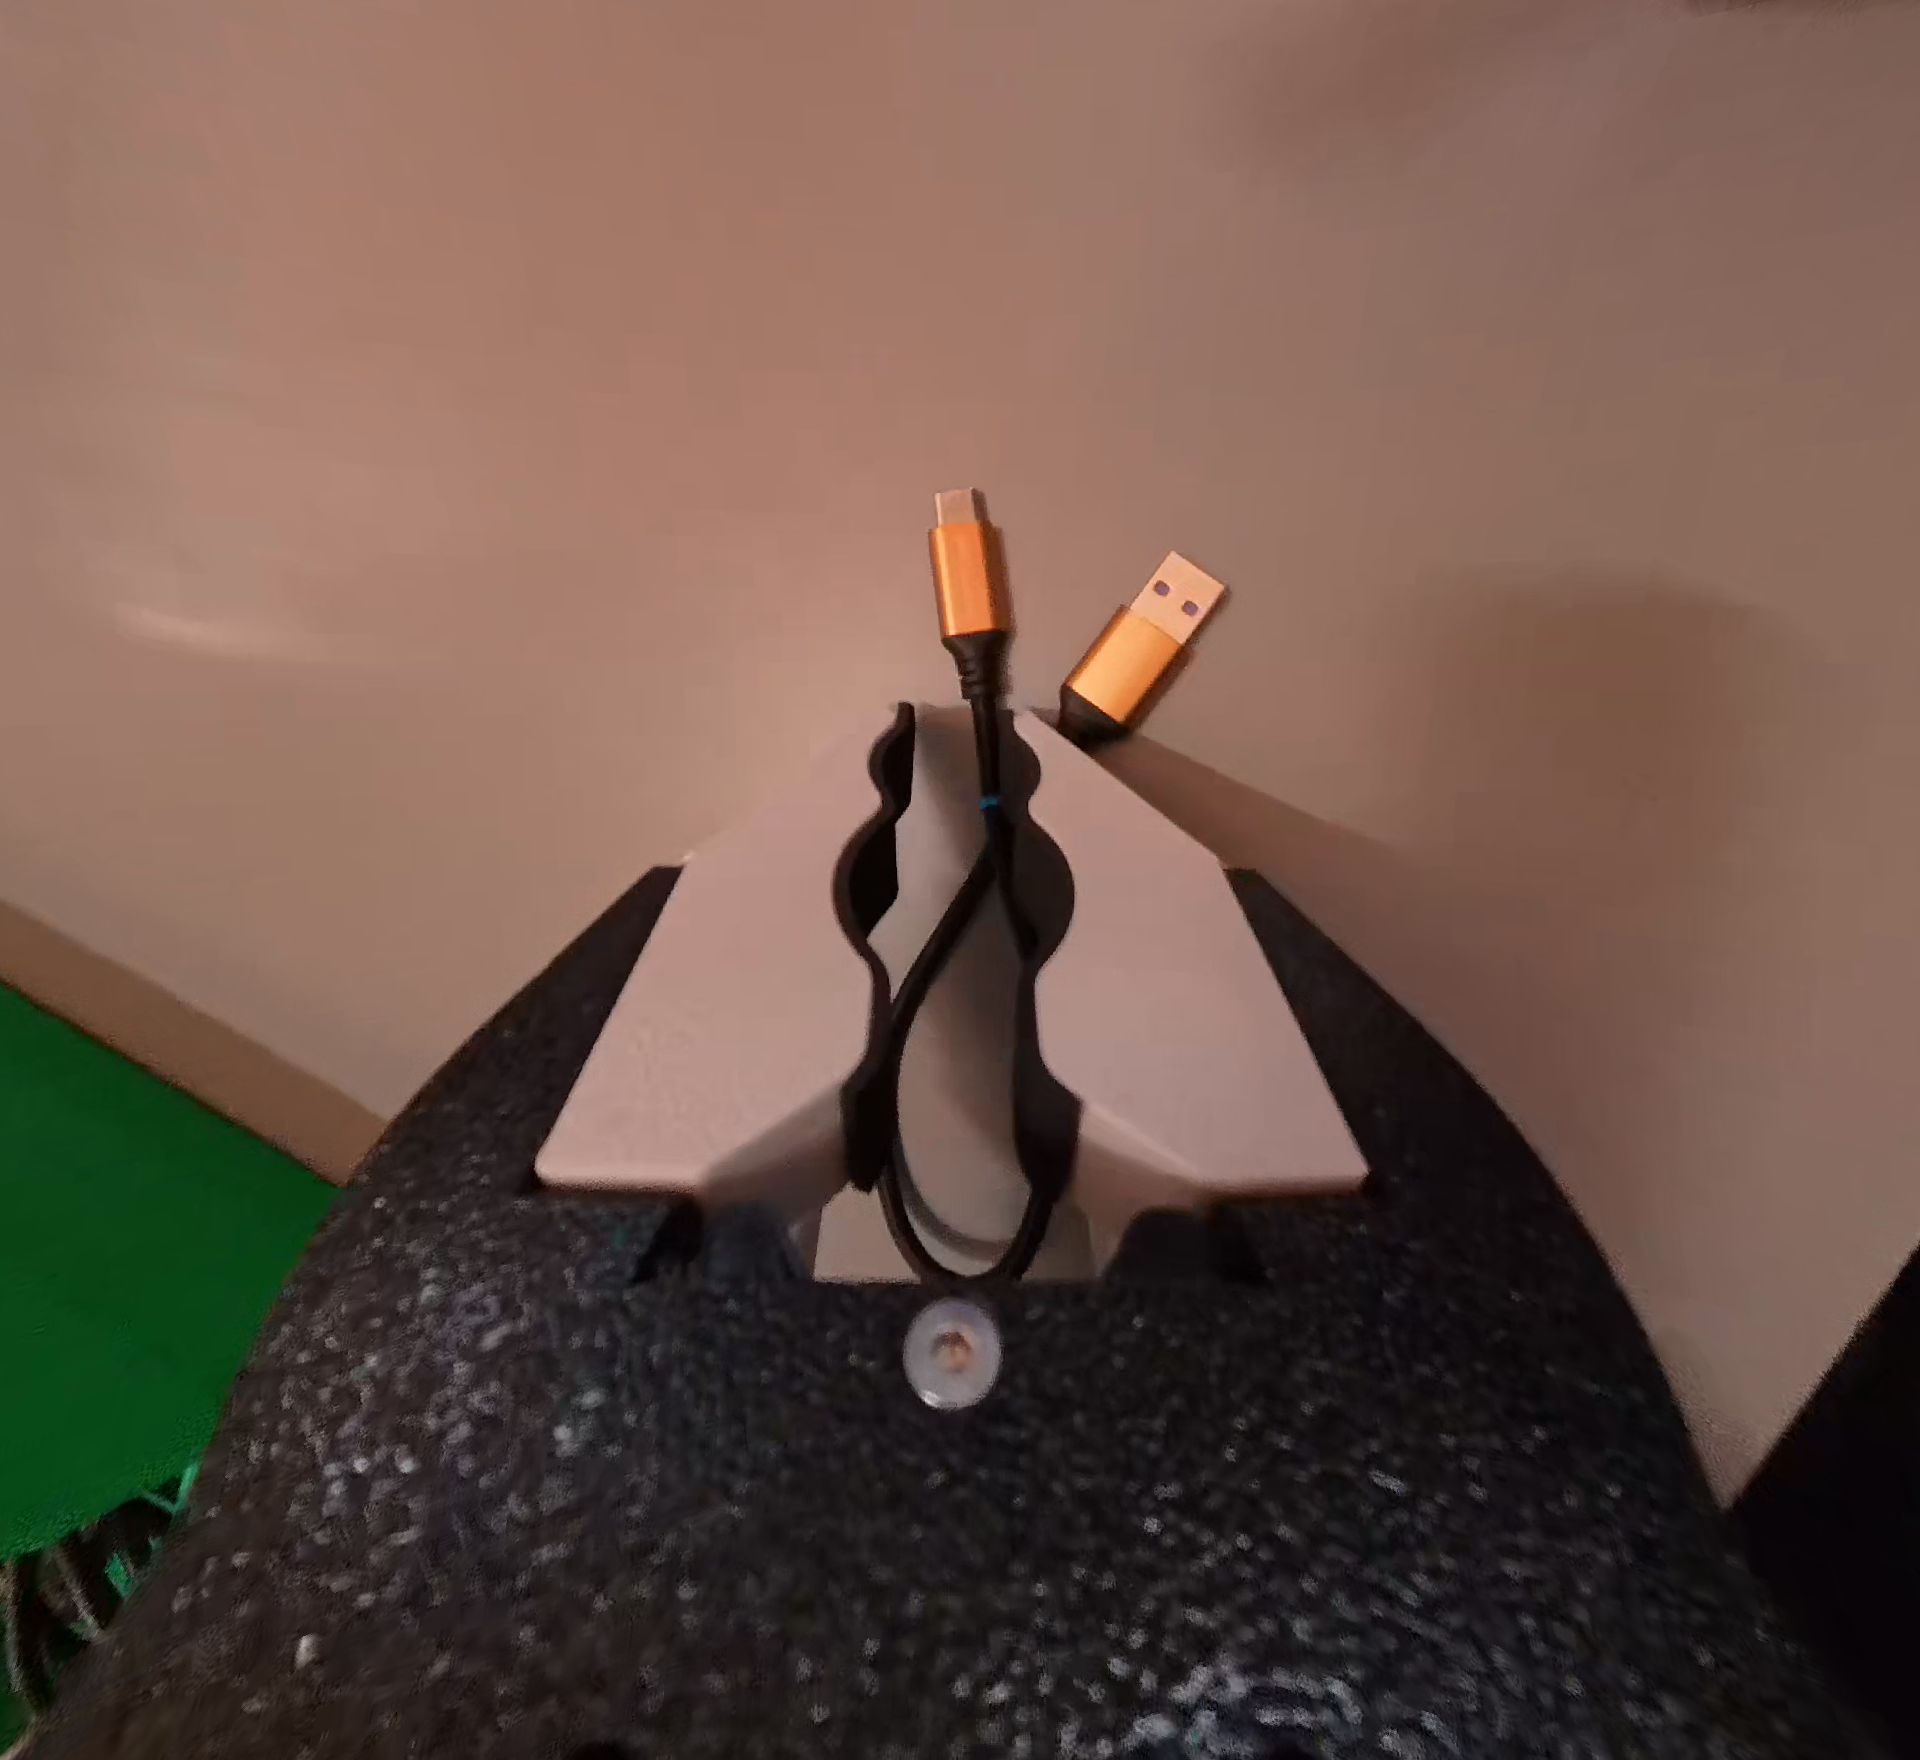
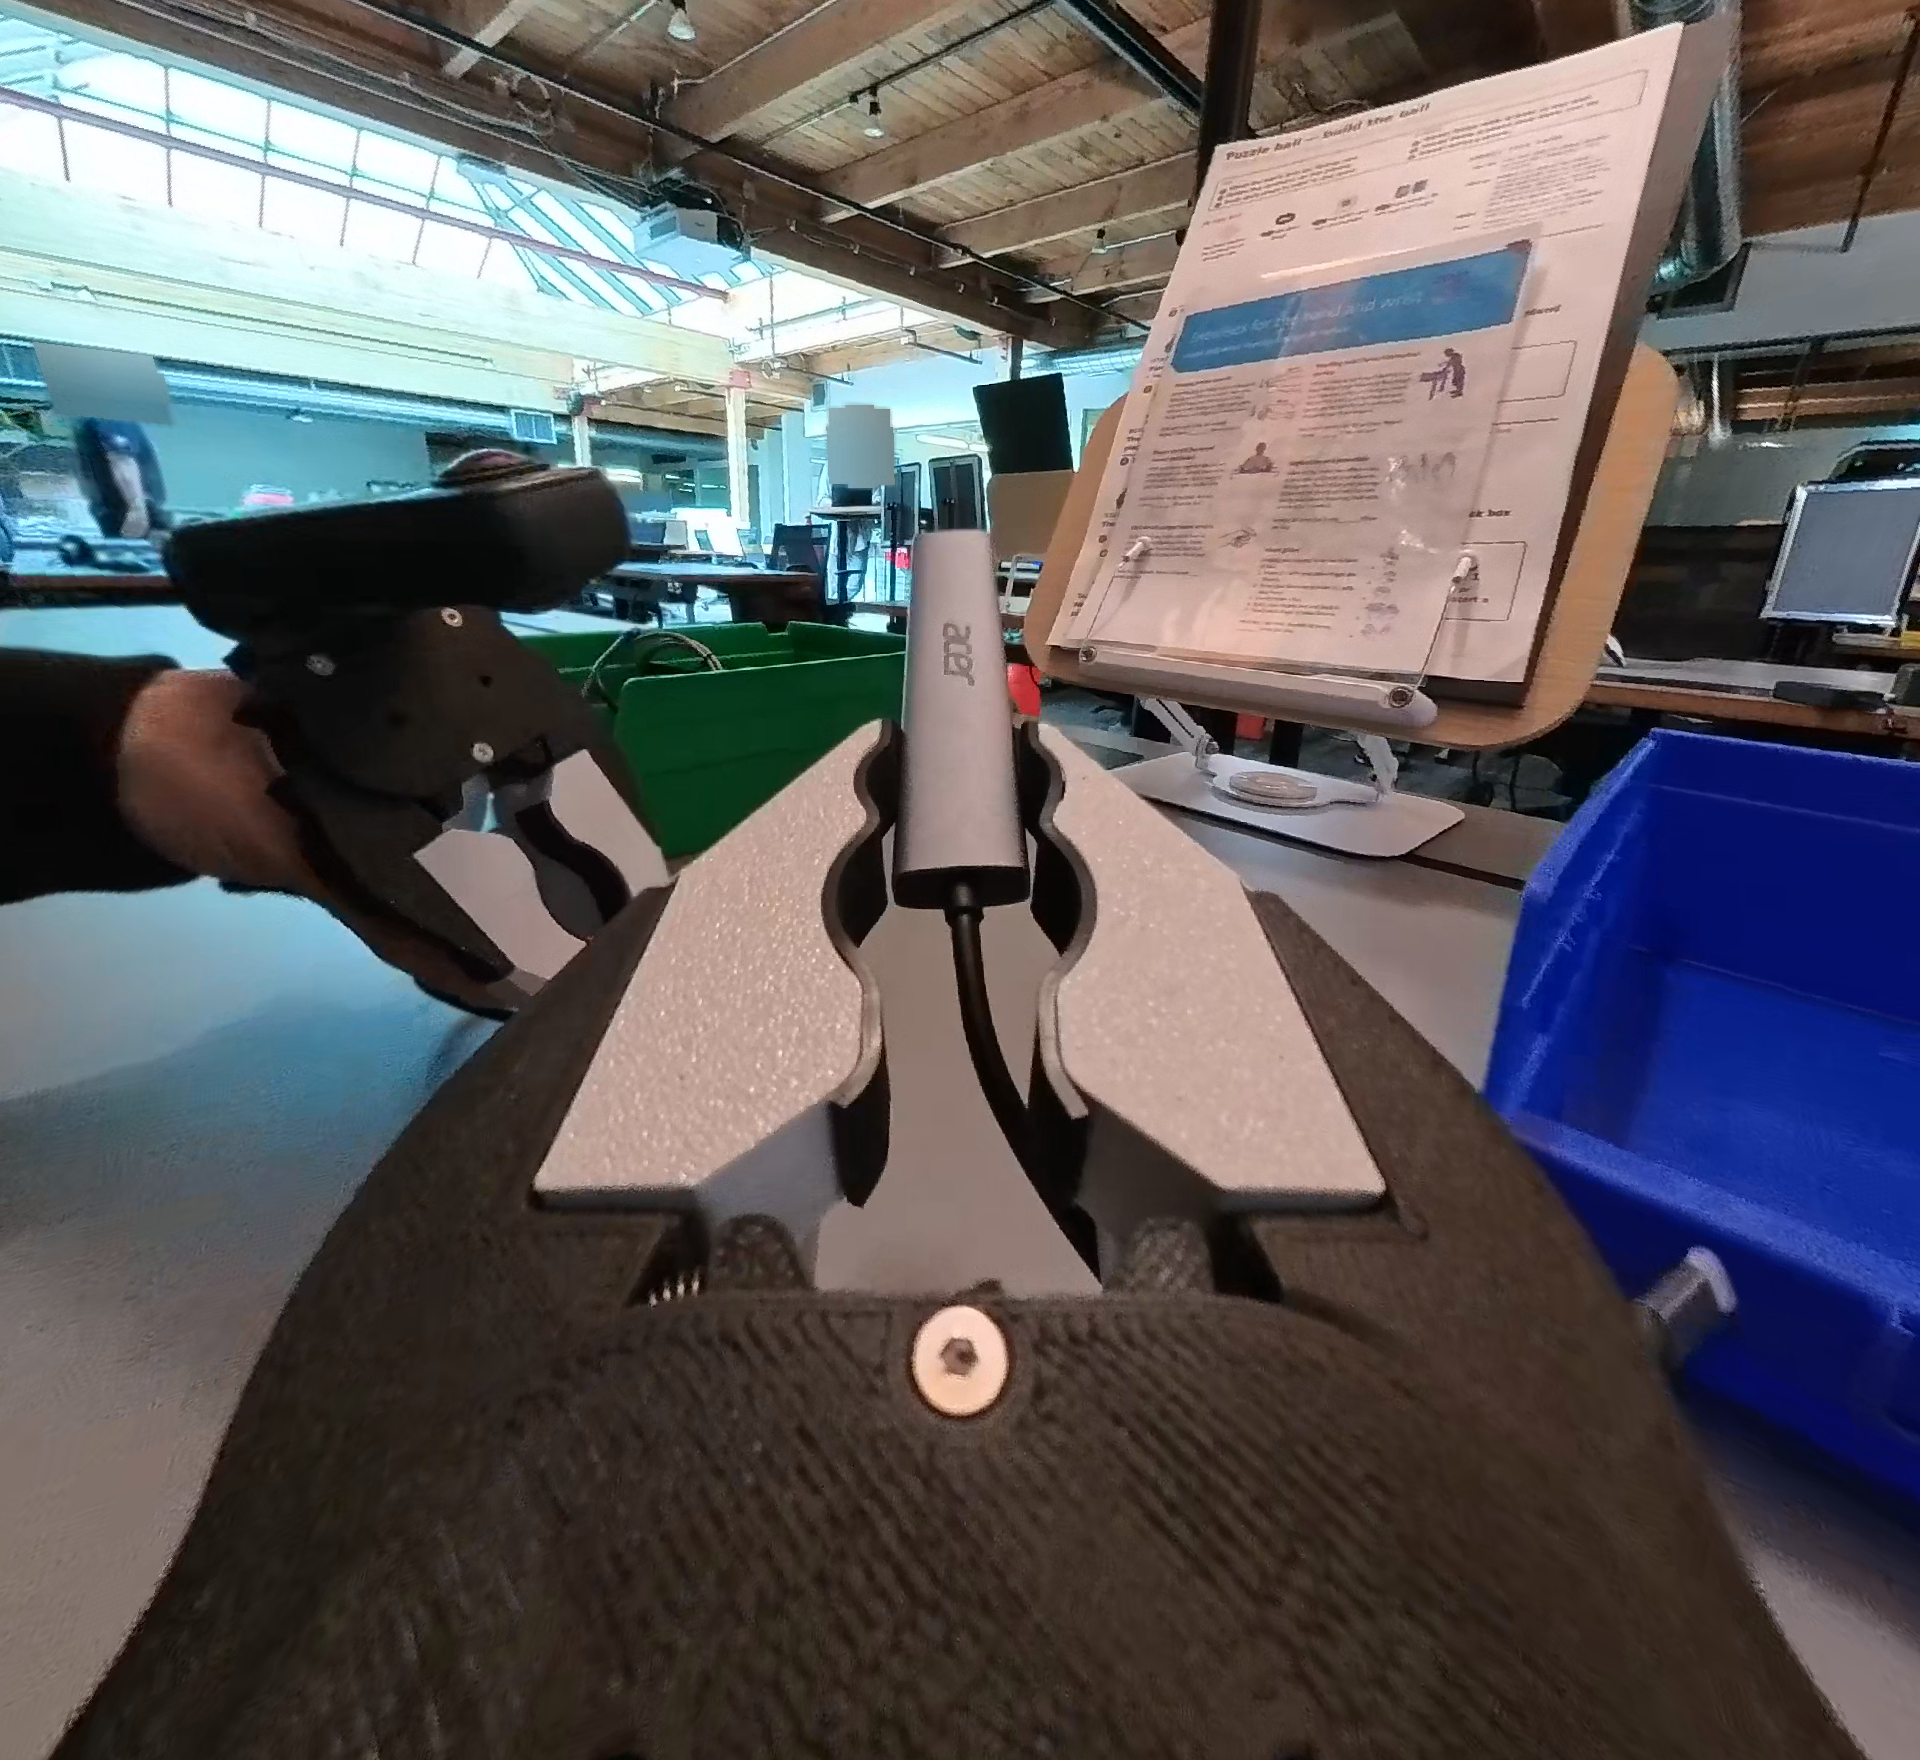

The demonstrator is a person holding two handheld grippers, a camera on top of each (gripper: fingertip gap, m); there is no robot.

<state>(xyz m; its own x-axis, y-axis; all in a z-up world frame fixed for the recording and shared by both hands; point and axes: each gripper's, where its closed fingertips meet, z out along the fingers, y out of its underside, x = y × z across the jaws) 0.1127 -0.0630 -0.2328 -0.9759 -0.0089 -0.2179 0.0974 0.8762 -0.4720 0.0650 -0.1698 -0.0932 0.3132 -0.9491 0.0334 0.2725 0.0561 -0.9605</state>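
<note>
My left gripper [image 1: 961,754] is shut on a short black cable [image 1: 987,775]. The cable loops back between the fingers. Its small orange plug [image 1: 968,583] sticks up past the tips, and its wider orange plug [image 1: 1138,645] leans out to the right. The gripper points down at a bare tabletop. My right gripper [image 2: 956,765] is shut on a slim grey hub [image 2: 956,723] that stands upright between the tips, its black lead [image 2: 987,1004] running back toward the camera. The left gripper also shows in the right wrist view [image 2: 540,827], held by a hand at the left, low over the table.
A green bin [image 2: 748,723] with cables stands behind the grippers; its corner shows in the left wrist view [image 1: 125,1243]. A blue bin [image 2: 1714,1035] is close on the right. A wooden stand [image 2: 1351,463] with printed sheets stands at the back right on the grey table [image 2: 208,1139]. The left gripper's tips are roughly 20 cm from the right gripper's.
</note>
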